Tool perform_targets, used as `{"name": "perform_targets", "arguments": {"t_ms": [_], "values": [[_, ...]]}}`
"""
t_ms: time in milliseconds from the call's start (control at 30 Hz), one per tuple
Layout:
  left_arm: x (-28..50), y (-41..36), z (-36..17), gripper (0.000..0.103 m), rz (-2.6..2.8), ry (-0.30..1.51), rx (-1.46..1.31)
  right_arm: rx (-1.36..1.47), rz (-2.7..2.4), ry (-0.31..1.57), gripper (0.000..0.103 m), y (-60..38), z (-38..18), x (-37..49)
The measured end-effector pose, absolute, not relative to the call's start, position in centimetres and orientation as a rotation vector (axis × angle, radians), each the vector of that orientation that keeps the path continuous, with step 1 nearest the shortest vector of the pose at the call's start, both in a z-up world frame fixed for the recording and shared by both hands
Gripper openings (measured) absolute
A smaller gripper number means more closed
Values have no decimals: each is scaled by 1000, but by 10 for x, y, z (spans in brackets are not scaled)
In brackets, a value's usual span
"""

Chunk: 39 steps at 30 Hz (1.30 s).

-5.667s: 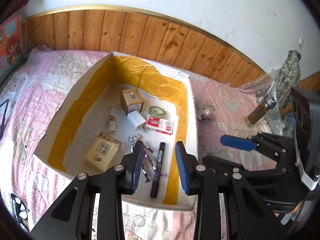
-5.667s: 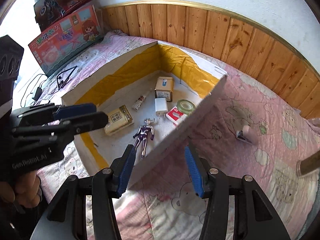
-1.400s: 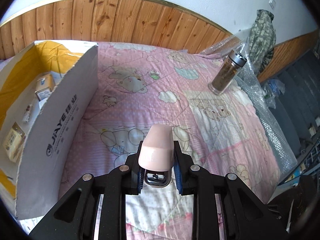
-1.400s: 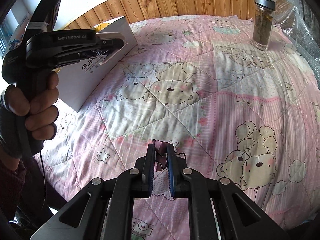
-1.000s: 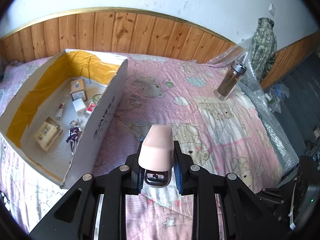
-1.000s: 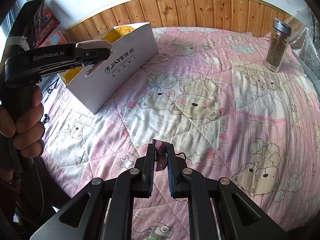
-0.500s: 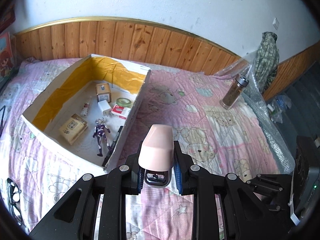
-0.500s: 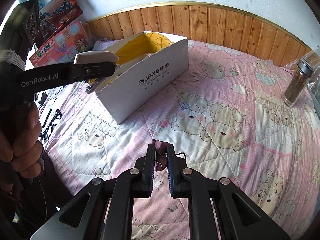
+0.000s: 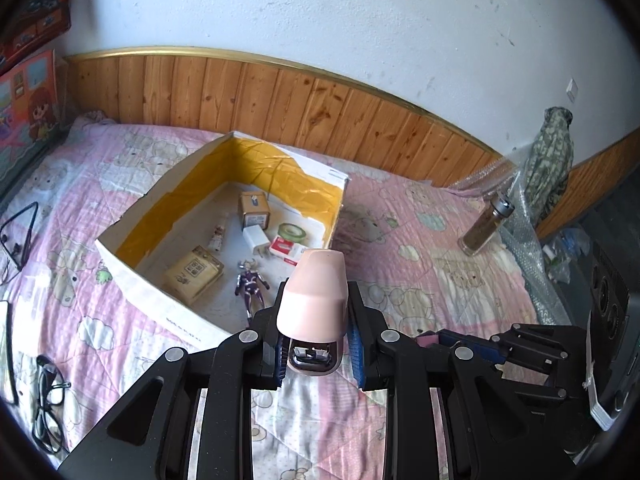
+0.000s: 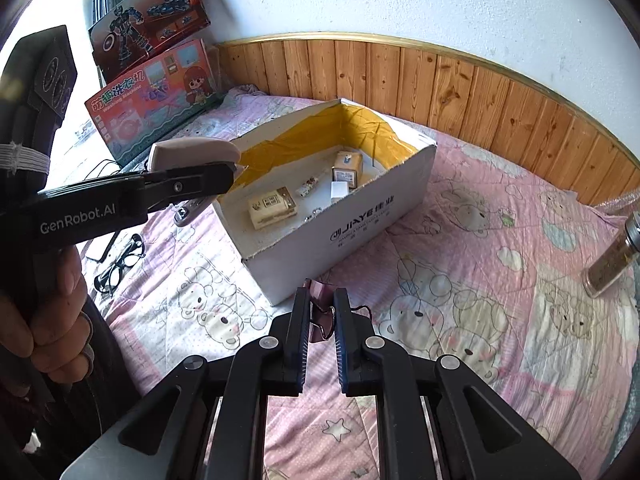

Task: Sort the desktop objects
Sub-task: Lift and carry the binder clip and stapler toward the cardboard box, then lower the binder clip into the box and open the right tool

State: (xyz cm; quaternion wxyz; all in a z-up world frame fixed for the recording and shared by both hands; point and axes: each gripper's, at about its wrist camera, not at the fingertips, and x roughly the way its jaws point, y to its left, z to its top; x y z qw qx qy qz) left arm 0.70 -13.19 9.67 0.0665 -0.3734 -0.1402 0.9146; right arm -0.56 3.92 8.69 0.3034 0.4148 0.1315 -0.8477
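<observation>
My left gripper (image 9: pixel 320 348) is shut on a pale pink stapler (image 9: pixel 316 300), held above the bedspread just in front of the white cardboard box (image 9: pixel 132 276). In the right wrist view the left gripper (image 10: pixel 192 180) and the stapler (image 10: pixel 192 152) hang by the box's left corner. My right gripper (image 10: pixel 322 320) is shut on a small dark pink binder clip (image 10: pixel 322 300), a little in front of the box (image 10: pixel 360 220). The box holds a purple figure (image 9: pixel 250 284), a charger (image 9: pixel 256 238), a tape roll (image 9: pixel 292 231) and small cartons.
A glass jar (image 9: pixel 484 224) stands on the pink quilt at the right, also in the right wrist view (image 10: pixel 612 260). Glasses (image 10: pixel 120 264) and cables (image 9: pixel 20 236) lie left of the box. Toy boxes (image 10: pixel 152 92) lean on the wall. Wood panelling runs behind.
Both grippers have swung left and back toward the box, each still holding its object. The box now sits centred in both views and the jar has slid to the right.
</observation>
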Motion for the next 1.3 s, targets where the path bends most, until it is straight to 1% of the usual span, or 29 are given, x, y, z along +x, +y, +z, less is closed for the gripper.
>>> {"name": "perform_targets", "arguments": {"t_ms": [300, 767, 900, 1067, 1300], "values": [[-2, -158, 102, 25, 2784, -473, -1108, 1062, -2221, 398, 13, 10, 98, -21], [-29, -184, 96, 25, 2799, -516, -1129, 1032, -2198, 458, 13, -27, 111, -54], [-43, -190, 90, 25, 2789, -531, -1154, 1033, -2197, 480, 13, -36, 113, -68], [-63, -192, 80, 25, 2786, -506, -1201, 1050, -2189, 507, 13, -47, 110, -87], [-87, -197, 55, 25, 2759, -520, -1293, 1090, -2172, 529, 13, -62, 102, -116]]}}
